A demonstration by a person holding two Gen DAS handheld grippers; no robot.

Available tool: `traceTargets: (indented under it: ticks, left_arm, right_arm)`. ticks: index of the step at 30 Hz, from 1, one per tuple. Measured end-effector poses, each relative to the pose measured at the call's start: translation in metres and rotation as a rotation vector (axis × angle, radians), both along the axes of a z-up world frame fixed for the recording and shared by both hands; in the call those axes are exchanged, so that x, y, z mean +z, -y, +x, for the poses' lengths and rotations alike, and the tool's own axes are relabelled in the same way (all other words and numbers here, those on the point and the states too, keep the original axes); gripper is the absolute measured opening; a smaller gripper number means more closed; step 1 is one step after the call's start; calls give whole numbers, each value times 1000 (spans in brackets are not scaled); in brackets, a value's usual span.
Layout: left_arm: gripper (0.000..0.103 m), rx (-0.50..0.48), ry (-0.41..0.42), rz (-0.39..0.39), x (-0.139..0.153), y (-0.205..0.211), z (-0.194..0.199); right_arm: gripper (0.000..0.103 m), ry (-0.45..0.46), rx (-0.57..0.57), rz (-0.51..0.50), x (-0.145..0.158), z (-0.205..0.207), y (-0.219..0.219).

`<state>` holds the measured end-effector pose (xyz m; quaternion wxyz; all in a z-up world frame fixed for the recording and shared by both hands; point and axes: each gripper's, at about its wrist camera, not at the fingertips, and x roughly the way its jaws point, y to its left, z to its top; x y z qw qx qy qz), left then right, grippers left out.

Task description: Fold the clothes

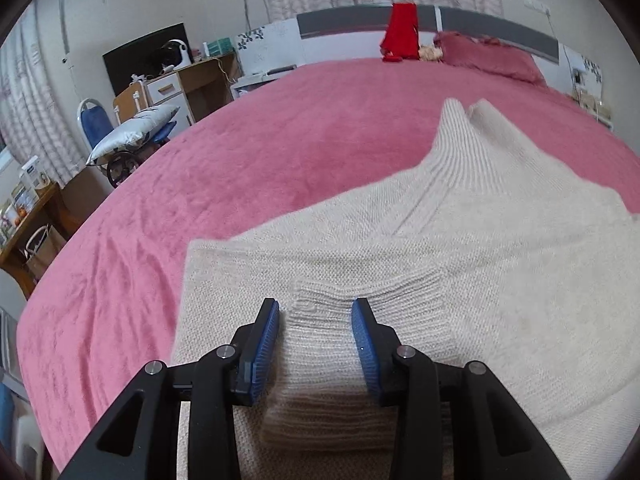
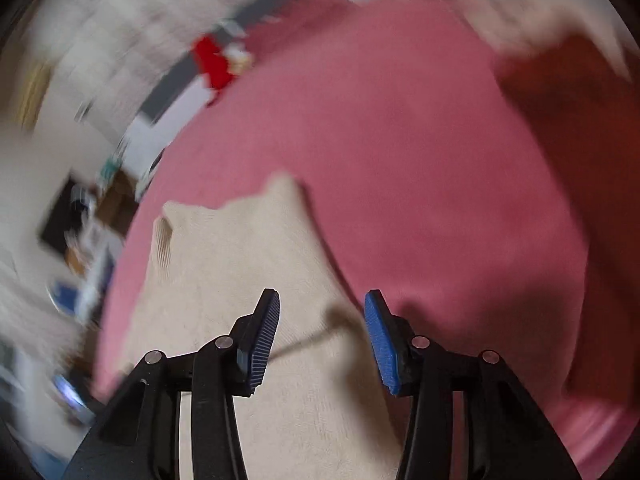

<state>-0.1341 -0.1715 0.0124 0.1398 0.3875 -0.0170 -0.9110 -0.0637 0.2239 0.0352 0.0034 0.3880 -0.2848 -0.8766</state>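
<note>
A cream knit sweater (image 1: 400, 248) lies on the pink bedspread (image 1: 256, 152), its turtleneck collar (image 1: 464, 140) pointing to the headboard. My left gripper (image 1: 315, 312) is open, its blue pads on either side of a ribbed sleeve cuff (image 1: 320, 344) that lies folded over the sweater body. In the blurred right wrist view, my right gripper (image 2: 322, 304) is open and empty above the sweater's (image 2: 240, 280) right edge, where cream meets the pink bedspread (image 2: 420, 168).
A red garment (image 1: 402, 32) hangs on the grey headboard, next to a pink pillow (image 1: 488, 54). Left of the bed stand a desk with a dark screen (image 1: 148, 56), a blue chair with a pillow (image 1: 132, 132) and a wooden shelf (image 1: 28, 220).
</note>
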Motion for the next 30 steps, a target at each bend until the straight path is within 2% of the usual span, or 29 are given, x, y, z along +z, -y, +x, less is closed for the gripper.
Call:
traceTargets:
  ticks: [3, 5, 7, 10, 12, 15, 19, 22, 24, 26, 28, 30]
  left_arm:
    - [38, -8, -13, 28, 0, 5, 1]
    - [38, -12, 18, 21, -6, 5, -4]
    - [38, -17, 31, 15, -8, 7, -6]
    - [46, -19, 35, 3, -10, 9, -7]
    - [54, -14, 41, 3, -12, 14, -8]
    - [65, 7, 48, 26, -14, 23, -11]
    - [65, 28, 45, 69, -11, 29, -13]
    - [64, 54, 1, 77, 1, 29, -8]
    - [64, 41, -57, 55, 10, 24, -1]
    - [64, 0, -72, 27, 12, 14, 0]
    - [64, -30, -22, -17, 3, 4, -5]
    - [64, -50, 49, -75, -11, -5, -11]
  right_arm:
    - [48, -109, 158, 173, 23, -23, 44]
    - [48, -137, 307, 249, 17, -49, 85]
    - [48, -157, 410, 309, 11, -64, 116]
    - [48, -132, 533, 414, -12, -88, 148]
    - [47, -72, 531, 496, -30, -105, 143]
    - [48, -98, 480, 490, -25, -103, 123]
    - [49, -117, 422, 496, -15, -93, 104]
    - [51, -131, 379, 499, -7, -86, 91]
    - [57, -140, 350, 502, -2, -81, 82]
    - [60, -150, 321, 504, 4, -76, 72]
    - [60, -92, 362, 524, -15, -82, 73]
    - [60, 8, 357, 541, -33, -104, 82]
